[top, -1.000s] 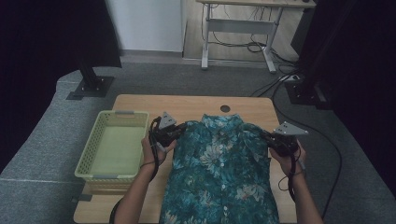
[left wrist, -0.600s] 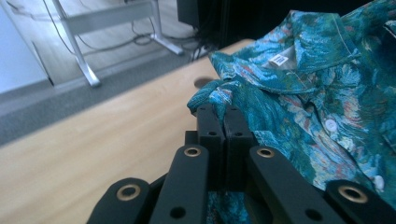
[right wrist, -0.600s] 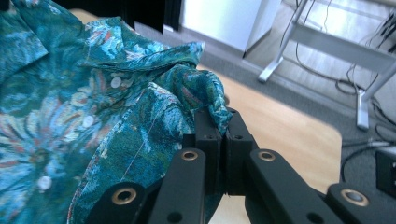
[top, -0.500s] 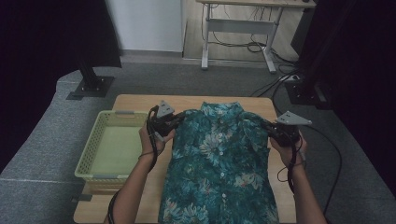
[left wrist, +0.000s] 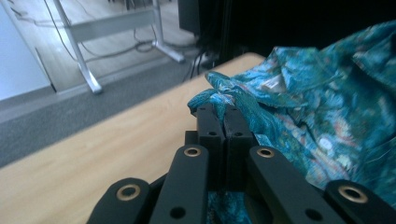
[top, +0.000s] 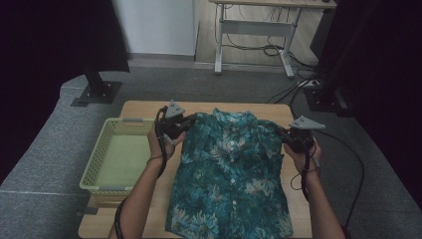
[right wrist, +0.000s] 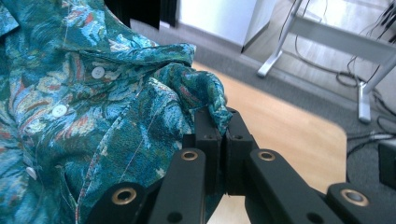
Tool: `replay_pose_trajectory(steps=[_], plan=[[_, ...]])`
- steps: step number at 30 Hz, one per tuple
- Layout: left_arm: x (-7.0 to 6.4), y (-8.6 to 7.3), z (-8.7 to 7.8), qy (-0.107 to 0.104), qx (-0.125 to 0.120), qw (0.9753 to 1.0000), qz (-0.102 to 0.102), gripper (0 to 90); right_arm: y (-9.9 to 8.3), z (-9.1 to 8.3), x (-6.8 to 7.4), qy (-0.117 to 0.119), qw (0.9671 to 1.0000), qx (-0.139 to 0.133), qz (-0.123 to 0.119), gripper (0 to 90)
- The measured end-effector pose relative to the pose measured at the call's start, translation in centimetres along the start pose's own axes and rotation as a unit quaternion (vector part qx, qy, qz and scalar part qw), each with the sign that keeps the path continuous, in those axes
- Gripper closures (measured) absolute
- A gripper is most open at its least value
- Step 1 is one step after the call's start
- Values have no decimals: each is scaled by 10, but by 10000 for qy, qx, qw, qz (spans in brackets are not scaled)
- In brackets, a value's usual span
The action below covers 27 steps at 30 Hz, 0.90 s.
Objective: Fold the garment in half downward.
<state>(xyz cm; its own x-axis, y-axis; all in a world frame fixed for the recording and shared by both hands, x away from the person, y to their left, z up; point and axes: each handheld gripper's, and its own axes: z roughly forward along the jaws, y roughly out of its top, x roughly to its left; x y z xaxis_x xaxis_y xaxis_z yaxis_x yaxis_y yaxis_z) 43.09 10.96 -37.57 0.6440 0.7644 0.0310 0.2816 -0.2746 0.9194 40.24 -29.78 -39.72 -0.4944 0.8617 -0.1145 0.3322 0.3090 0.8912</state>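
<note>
Lifted farther up the table (top: 149,107), the shirt (top: 231,174) hung pinched between the left gripper (top: 180,124) and right gripper (top: 294,139); the green basket (top: 107,186) sat just left of it.

The shirt (top: 231,174) is a teal, button-front one with a leafy floral print in blues, greens and touches of rust. It lies face up along the wooden table, collar at the far end and hem hanging toward the near edge. Small white buttons run down its middle (at least three show plainly), and the front looks fastened. Both shoulders are bunched and lifted off the table, so the cloth between them is stretched and creased.
</note>
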Motion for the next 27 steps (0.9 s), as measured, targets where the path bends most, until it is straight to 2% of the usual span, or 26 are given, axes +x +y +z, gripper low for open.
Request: replay_pose_trajectory(steps=[4,9,12,17,20,23,25,27], plan=[[-4,0,-5,-1,61,9999,144,884,2,0,2,-6,9999,-154,14,862],[-3,-10,-6,-36,154,9999,67,884,-14,2,4,85,9998,-129,126,862],[-2,-12,-6,-15,164,9999,47,884,-17,2,2,102,9996,-145,222,862],[4,0,-11,46,15,10000,33,884,-4,0,-2,23,9993,-289,225,862],[5,4,-16,121,-50,9999,104,883,8,-5,-2,-51,9988,-455,184,862],[5,4,-20,182,-89,9997,122,883,12,-9,0,-83,9983,-554,159,862],[5,0,-22,120,-131,9998,25,883,9,-10,3,-52,9983,-561,143,862],[3,-6,-24,80,-105,9999,49,883,4,-12,6,1,9984,-553,133,862]])
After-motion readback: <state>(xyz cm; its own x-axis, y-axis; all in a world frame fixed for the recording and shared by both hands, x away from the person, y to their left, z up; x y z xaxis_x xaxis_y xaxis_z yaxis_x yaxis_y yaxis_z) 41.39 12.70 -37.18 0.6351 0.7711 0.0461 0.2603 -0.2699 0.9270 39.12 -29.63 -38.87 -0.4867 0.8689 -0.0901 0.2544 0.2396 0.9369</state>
